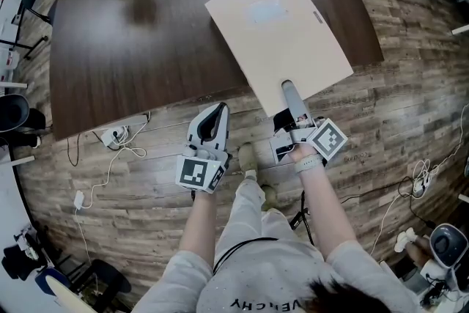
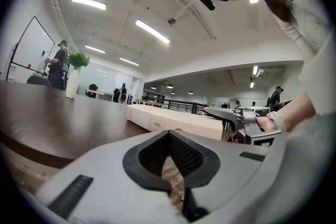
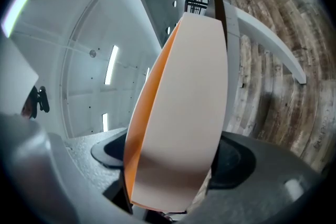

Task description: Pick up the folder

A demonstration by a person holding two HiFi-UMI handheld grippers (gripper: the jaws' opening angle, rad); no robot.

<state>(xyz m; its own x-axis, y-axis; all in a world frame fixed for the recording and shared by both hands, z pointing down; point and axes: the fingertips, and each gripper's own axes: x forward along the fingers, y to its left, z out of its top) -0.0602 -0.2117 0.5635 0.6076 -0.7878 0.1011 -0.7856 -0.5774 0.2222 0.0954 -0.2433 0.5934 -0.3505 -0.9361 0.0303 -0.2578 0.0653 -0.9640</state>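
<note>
Right gripper [image 1: 288,88] clamps the near edge of a pale beige card folder [image 1: 282,29] — its length stretching away over the dark wooden table [image 1: 132,48] — left gripper [image 1: 214,112] closed, empty, just alongside.

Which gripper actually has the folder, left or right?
The right gripper: its jaws are clamped on the near edge of the beige folder. The left gripper is shut with nothing between its jaws, off the table and over the floor.

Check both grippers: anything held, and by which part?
Right gripper clamps the folder by its near edge. Left gripper is shut on nothing.
</note>
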